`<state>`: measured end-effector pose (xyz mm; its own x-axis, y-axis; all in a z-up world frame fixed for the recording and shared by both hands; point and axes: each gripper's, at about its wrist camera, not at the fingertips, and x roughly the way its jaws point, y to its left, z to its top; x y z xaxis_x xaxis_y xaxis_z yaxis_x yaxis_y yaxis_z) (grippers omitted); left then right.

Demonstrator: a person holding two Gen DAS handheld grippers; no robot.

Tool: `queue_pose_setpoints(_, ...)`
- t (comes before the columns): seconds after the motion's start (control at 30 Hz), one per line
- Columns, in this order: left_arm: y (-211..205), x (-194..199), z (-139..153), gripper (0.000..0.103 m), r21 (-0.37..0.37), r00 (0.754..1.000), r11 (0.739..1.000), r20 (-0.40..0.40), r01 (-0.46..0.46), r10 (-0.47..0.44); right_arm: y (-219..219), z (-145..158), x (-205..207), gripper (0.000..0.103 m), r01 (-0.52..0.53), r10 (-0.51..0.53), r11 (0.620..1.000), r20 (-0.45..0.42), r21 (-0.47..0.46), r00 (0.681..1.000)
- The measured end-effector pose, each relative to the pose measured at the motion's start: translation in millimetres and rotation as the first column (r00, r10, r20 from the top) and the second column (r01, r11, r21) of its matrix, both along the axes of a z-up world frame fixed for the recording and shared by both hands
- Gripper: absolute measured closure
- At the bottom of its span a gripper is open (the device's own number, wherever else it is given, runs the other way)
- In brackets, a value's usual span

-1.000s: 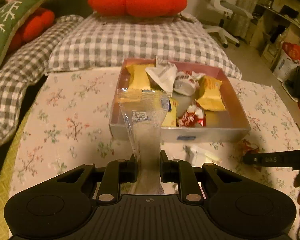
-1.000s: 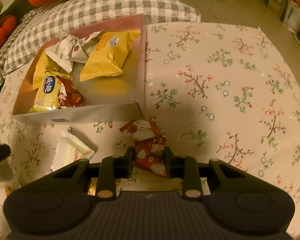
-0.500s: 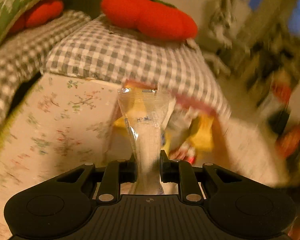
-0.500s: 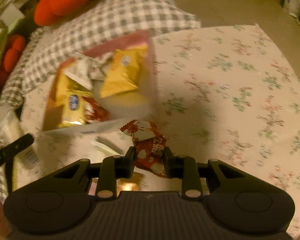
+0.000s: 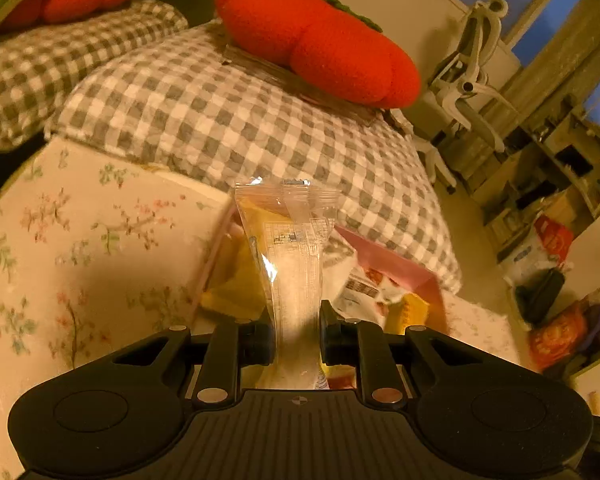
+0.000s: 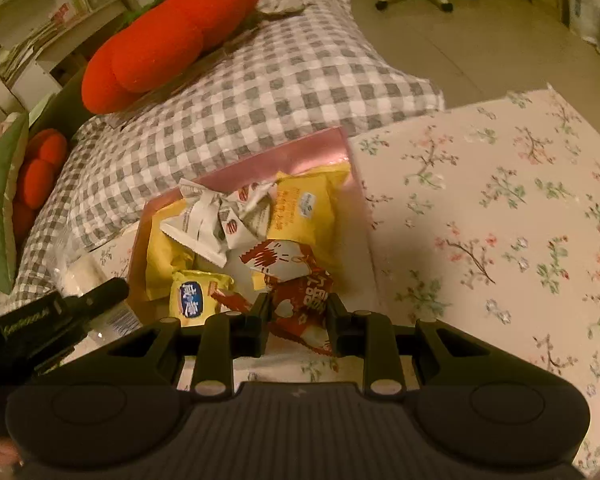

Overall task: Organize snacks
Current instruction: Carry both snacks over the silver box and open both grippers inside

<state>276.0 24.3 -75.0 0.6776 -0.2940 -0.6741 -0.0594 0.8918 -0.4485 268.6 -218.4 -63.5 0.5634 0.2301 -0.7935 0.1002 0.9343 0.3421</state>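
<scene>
Snack packets sit pinched in both tools above a pink tray on a floral tabletop. At left, the left tool (image 5: 295, 330) is clamped on a clear-wrapped snack (image 5: 290, 256), which stands upright between its fingers (image 5: 260, 338) with its crimped top edge uppermost; beneath and behind it lies the near corner of the pink tray (image 5: 396, 268), holding yellow and white packets. Seen from the right wrist camera, the same left tool shows as a dark arm at the far left edge, just outside the tray's left wall. In the middle of that view, the pink tray (image 6: 260, 164) carries crumpled white wrappers (image 6: 220, 220), a large yellow packet (image 6: 304, 212) and a small yellow packet with a blue label (image 6: 194, 296). The right tool (image 6: 298, 318) is closed on a red-and-white snack packet (image 6: 296, 280), held over the tray's near edge. To the right spreads the floral tablecloth (image 6: 500, 220). Behind the tray rests a grey checked cushion (image 6: 260, 80), topped by an orange plush pillow (image 6: 172, 36).
</scene>
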Motion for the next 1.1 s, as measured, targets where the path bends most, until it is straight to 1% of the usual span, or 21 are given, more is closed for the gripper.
queue_pose_setpoints(0.1,-4,8,-7,0.085,0.039,0.999,0.998,-0.01,0.043,-0.042,3,-3,3,0.077,-0.004,0.004,1.0,0.023,-0.011,1.0)
queue_pose_setpoints(0.17,-8,12,-13,0.084,0.059,0.996,0.995,-0.052,0.08,-0.077,5,-6,5,0.077,-0.013,0.014,1.0,0.026,-0.016,1.0)
queue_pose_setpoints(0.23,-11,13,-18,0.082,0.077,0.994,0.992,-0.065,0.097,-0.092,8,-9,6,0.077,-0.023,0.023,1.0,0.022,-0.021,0.999)
queue_pose_setpoints(0.3,-14,13,-17,0.078,0.116,0.992,0.987,-0.07,0.109,-0.101,11,-11,6,0.077,-0.027,0.028,0.999,0.021,-0.021,0.999)
queue_pose_setpoints(0.33,-14,13,-16,0.071,0.131,0.993,0.986,-0.066,0.103,-0.095,11,-11,6,0.076,-0.024,0.025,0.999,0.023,-0.023,0.999)
queue_pose_setpoints(0.37,-12,12,-14,0.059,0.136,0.995,0.986,-0.061,0.092,-0.084,11,-9,5,0.076,-0.019,0.019,1.0,0.029,-0.021,0.999)
queue_pose_setpoints(0.43,-8,10,-10,0.047,0.128,0.997,0.99,-0.057,0.064,-0.058,8,-8,5,0.074,-0.003,0.003,1.0,0.041,-0.002,0.999)
queue_pose_setpoints(0.5,-4,8,-5,0.046,0.123,0.998,0.991,-0.051,0.049,-0.043,3,-9,4,0.074,0.015,-0.016,0.999,0.036,0.036,0.999)
queue_pose_setpoints(0.57,-3,5,0,0.046,0.146,0.998,0.988,-0.045,0.04,-0.034,1,-11,2,0.074,0.02,-0.021,0.996,0.015,0.083,1.0)
queue_pose_setpoints(0.63,-3,3,4,0.046,0.173,0.999,0.984,-0.046,0.03,-0.022,2,-10,0,0.074,0.019,-0.02,0.995,0.009,0.096,1.0)
queue_pose_setpoints(0.73,1,-4,13,0.046,0.194,0.999,0.981,-0.034,0.02,-0.013,2,0,-4,0.074,0.024,-0.027,0.996,0.031,0.081,0.999)
queue_pose_setpoints(0.8,1,-10,19,0.043,0.218,1.0,0.976,-0.025,0.019,-0.014,-1,5,-8,0.074,0.044,-0.047,0.996,0.042,0.077,0.998)
queue_pose_setpoints(0.87,2,-16,24,0.037,0.237,0.999,0.972,-0.034,0.013,-0.005,-4,10,-11,0.073,0.063,-0.067,0.994,0.047,0.085,0.997)
queue_pose_setpoints(0.93,6,-24,27,0.034,0.225,0.999,0.974,-0.043,0.011,-0.002,-5,14,-14,0.072,0.075,-0.08,0.993,0.045,0.095,0.996)
queue_pose_setpoints(1.0,11,-30,29,0.032,0.204,0.998,0.979,-0.064,0.002,0.011,2,19,-16,0.071,0.053,-0.057,0.994,0.046,0.096,0.997)
queue_pose_setpoints(1.1,17,-37,32,0.031,0.2,0.996,0.98,-0.084,0.001,0.016,14,28,-22,0.068,0.007,-0.009,0.999,0.045,0.046,0.999)
